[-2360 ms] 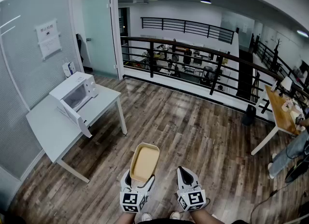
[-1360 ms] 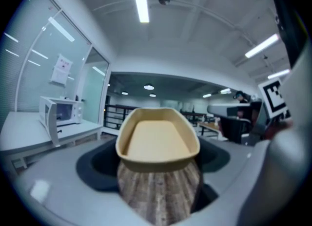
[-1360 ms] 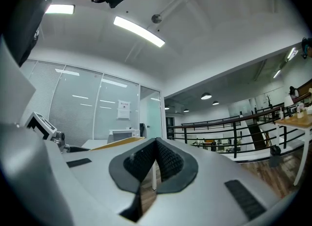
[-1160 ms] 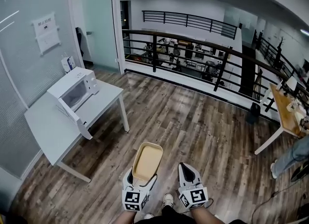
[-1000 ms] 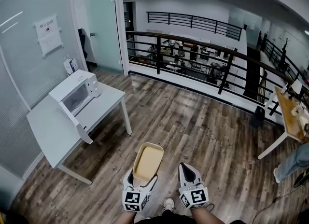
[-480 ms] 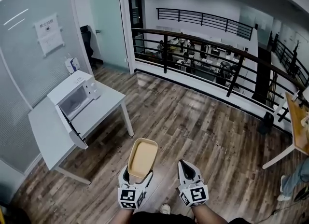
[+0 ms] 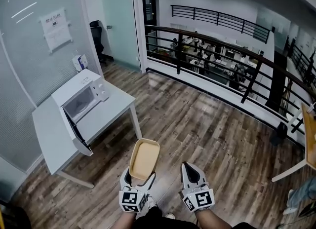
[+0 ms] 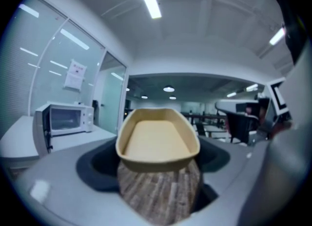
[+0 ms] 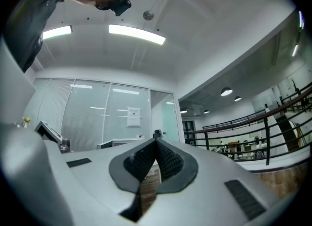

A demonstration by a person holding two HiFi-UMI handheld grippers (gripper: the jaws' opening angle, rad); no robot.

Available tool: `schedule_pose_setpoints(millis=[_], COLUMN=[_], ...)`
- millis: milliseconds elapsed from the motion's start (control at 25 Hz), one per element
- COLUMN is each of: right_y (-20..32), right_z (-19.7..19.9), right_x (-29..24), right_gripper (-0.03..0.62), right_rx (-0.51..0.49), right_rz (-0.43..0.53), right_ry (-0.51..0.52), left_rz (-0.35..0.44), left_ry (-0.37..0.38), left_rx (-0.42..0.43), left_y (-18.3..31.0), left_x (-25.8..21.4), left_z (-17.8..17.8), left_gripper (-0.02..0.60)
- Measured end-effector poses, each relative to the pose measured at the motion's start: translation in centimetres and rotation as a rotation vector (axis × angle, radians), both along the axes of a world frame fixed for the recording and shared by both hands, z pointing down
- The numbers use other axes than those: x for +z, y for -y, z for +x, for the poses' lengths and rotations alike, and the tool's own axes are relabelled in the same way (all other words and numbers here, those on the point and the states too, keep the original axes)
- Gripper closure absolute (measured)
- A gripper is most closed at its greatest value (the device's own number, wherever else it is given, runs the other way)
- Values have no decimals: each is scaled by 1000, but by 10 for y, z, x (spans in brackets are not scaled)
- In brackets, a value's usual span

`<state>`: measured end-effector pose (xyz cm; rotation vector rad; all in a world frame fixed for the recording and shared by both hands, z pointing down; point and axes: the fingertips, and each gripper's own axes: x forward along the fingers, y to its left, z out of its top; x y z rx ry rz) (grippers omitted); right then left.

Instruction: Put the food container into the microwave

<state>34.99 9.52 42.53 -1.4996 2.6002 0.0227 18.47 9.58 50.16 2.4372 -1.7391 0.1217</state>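
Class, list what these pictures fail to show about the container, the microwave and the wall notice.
- Where the left gripper grips the food container: the container's near end covers the contact in the head and left gripper views.
- What is in the microwave cavity: too small and dim in both views.
- The print on the wall notice: too small in the head view.

Bare wood-plank floor (image 7: 197,124) lies open up to the white rectangular table (image 7: 49,139). On it, the white microwave oven (image 7: 81,97) has its hinged door (image 7: 75,130) swung wide toward the floor side; the cavity mouth seems unobstructed. A frosted glass wall (image 7: 29,60) closes off the table's far side
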Motion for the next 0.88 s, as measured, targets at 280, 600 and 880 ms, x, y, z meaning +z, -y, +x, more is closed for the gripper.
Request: schedule_pose_setpoints(millis=[280, 600, 880], right_y=[62, 113, 141], right_z=[-46, -107, -137], right_x=[-10, -13, -10], right_gripper=[595, 595, 595], right_rx=[-32, -76, -99], right_rz=[33, 38, 31], right_ry=[-38, -72, -95], left_rz=[31, 21, 15], left_ry=[-24, -41, -56], left_rx=[-29, -78, -115], left_y=[62, 109, 131], left_x=[-6, -8, -1], left_z=[-41, -95, -129], left_gripper=[120, 121, 120])
